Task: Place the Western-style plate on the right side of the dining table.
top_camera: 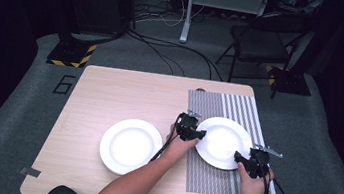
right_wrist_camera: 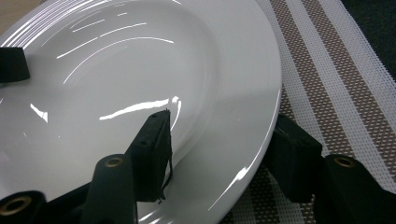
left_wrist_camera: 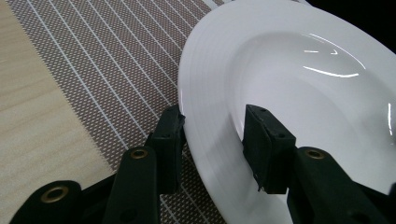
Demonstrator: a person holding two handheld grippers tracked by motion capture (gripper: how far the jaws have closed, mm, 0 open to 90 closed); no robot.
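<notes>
Glazed plate (top_camera: 223, 142) on the striped mat (top_camera: 210, 175) looks stiff, slick, chippable, so it's straddled at the rim: left gripper (top_camera: 190, 129) at 9 o'clock, right gripper (top_camera: 251, 163) at 4, both half-open, not clamped.

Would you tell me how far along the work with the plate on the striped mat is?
Done: the plate sits on the striped mat. In hand: the left gripper and right gripper straddle opposite rims, jaws apart. Left: whether they clamp is unclear; the second plate lies on bare wood.
</notes>
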